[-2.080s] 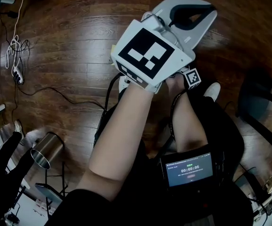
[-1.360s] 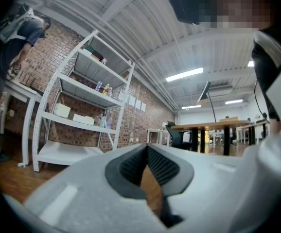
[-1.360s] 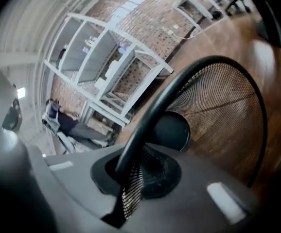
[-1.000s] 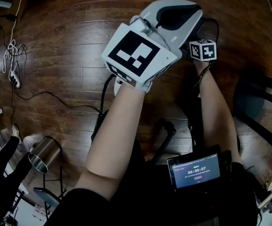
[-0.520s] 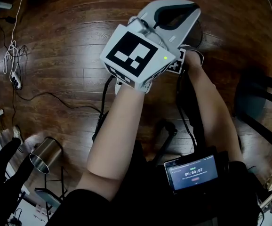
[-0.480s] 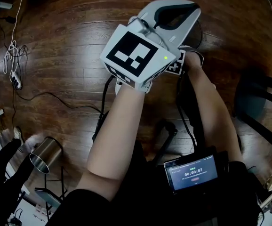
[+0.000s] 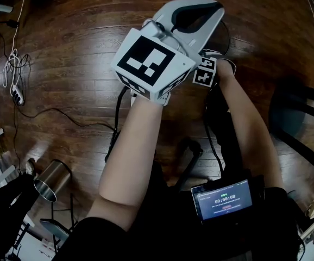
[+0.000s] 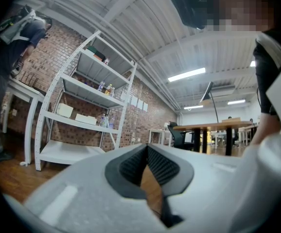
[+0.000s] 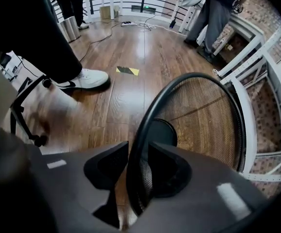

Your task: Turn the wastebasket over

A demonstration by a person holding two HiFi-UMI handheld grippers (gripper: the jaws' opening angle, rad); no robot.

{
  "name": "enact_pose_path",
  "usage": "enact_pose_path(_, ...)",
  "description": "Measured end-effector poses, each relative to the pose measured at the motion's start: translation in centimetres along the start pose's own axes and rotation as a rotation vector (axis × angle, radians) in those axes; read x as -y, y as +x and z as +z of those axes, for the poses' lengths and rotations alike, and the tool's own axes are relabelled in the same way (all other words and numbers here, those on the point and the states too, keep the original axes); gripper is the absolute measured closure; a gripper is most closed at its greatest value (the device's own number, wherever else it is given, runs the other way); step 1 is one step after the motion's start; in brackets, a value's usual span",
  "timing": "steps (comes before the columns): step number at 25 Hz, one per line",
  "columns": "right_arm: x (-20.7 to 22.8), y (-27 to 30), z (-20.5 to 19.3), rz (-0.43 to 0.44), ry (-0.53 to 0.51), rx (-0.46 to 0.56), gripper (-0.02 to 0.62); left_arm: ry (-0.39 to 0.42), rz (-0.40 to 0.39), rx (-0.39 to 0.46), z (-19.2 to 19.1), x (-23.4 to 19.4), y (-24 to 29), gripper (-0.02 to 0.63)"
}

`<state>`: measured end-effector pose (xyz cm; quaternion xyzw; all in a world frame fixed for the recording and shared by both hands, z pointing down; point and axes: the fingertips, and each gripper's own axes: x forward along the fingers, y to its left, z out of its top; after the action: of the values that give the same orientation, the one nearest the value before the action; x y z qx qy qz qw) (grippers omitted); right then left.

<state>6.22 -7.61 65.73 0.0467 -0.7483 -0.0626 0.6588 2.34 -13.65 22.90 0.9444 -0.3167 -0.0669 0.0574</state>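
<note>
Over on the left, the left gripper (image 8: 147, 148) is held up level, pads pinched together on nothing, pointing off toward the white shelving (image 8: 82, 123). It's out of the play for now. Across to the right gripper (image 9: 138, 161): it's aimed steeply down at the wood floor (image 9: 126, 91), jaws opening, and the thin black rim of the mesh wastebasket (image 9: 203, 115) runs right between them. The basket stands mouth-up on the floor, near the person's white shoe (image 9: 84, 79).

I'd call this the grasp being set up, with nothing tipped yet. Next it wants a firm close on that rim, then a lift and a roll to bring the mouth down. Wire that slim could slip.

I can't tell whether the pad inside the basket is brushing the mesh. From above, the left gripper and the right forearm cover nearly the whole basket. Its near side is lost behind the right gripper's own body.
</note>
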Motion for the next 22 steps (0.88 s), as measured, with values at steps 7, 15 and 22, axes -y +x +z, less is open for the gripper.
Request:
enact_pose_path(7,1.0,-8.5,0.3,-0.109,-0.046,0.114,0.426,0.001,-0.003,-0.008,-0.4,0.7,0.3,0.603)
enact_pose_path(15,6.8,-25.0,4.0,-0.257,0.474,0.711,0.462,0.045,-0.006,-0.056,-1.6,1.3,0.6,0.604)
enact_pose_path(22,8.9,-33.0,2.1,-0.408,0.759,0.945,0.557,0.064,0.0,-0.085,-2.6,2.3,1.3,0.603)
